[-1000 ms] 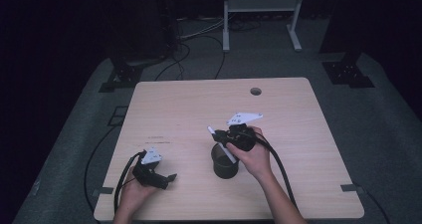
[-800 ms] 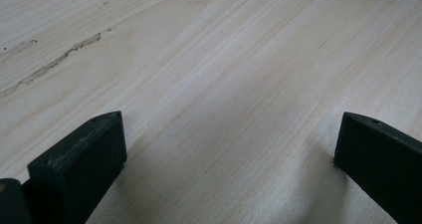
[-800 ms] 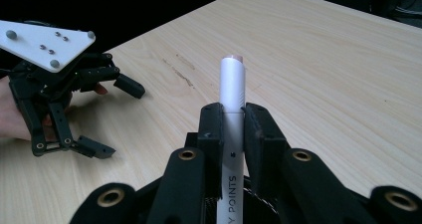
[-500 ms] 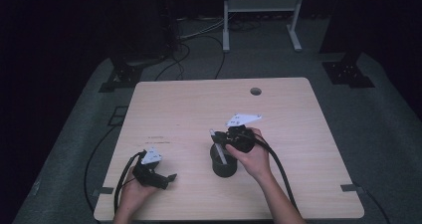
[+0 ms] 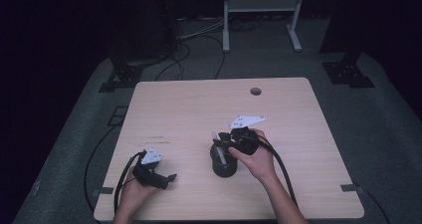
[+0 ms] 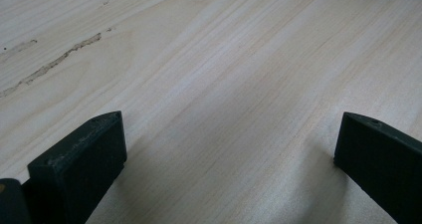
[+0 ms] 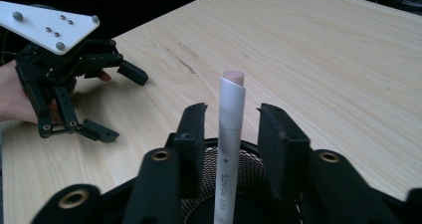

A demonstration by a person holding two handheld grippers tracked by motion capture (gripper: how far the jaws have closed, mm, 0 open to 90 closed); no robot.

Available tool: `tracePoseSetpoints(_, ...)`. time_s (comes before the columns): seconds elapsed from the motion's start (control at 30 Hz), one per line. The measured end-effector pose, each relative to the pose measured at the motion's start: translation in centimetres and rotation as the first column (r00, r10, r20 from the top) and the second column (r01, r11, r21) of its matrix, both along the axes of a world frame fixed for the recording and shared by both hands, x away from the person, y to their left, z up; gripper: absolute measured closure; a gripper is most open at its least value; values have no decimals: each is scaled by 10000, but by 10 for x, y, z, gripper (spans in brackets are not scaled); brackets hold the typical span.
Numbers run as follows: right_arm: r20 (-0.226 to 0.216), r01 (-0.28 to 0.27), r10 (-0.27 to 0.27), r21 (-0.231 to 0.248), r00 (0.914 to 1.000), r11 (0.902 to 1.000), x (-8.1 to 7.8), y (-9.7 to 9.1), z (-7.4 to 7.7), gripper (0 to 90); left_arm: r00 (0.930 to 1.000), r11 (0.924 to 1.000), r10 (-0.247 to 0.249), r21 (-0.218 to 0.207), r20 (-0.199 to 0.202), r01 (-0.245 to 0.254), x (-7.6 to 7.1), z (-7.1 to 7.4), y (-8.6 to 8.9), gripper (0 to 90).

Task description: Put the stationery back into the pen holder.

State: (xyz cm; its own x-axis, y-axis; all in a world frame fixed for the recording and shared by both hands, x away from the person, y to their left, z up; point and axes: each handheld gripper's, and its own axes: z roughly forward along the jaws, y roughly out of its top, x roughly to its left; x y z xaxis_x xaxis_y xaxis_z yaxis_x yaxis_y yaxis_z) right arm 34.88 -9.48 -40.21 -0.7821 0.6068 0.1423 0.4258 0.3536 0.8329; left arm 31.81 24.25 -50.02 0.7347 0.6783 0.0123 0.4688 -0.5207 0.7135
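Observation:
A black mesh pen cup (image 5: 224,165) stands on the wooden table (image 5: 199,104), right of the middle. A white pen (image 7: 230,134) stands upright in the cup (image 7: 249,184). My right gripper (image 5: 219,142) hovers just over the cup's rim. Its jaws have just been opening, and the pen stands between them with a gap on each side in the right gripper view (image 7: 231,115). My left gripper (image 5: 166,178) rests on the table at the front left, open with only bare wood between its jaws (image 6: 229,149). The left gripper (image 7: 118,102) also appears in the right gripper view.
A round cable hole (image 5: 256,91) sits near the table's far edge. A faint scratch (image 6: 54,62) marks the wood ahead of the left gripper. Cables trail from both grippers toward the front edge. A white frame (image 5: 261,15) stands on the floor beyond the table.
The white pen slanted over the cup a second ago and now stands more upright in it. The right gripper's jaws have parted from it. Both hands kept their places.

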Motion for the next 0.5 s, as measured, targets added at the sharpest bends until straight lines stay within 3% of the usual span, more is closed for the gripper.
tracePoseSetpoints(0.27, 136, 47, -50, 165, 9999, 9999, -2, -15, 5, 468, 10000, 10000, 6, -5, 12, -6, 0, 0, 0, 0)
tracePoseSetpoints(0.5, 298, 159, -162, 118, 9994, 9998, -4, -35, 8, 411, 10000, 10000, -16, 32, -7, 16, 0, 0, 0, 0)
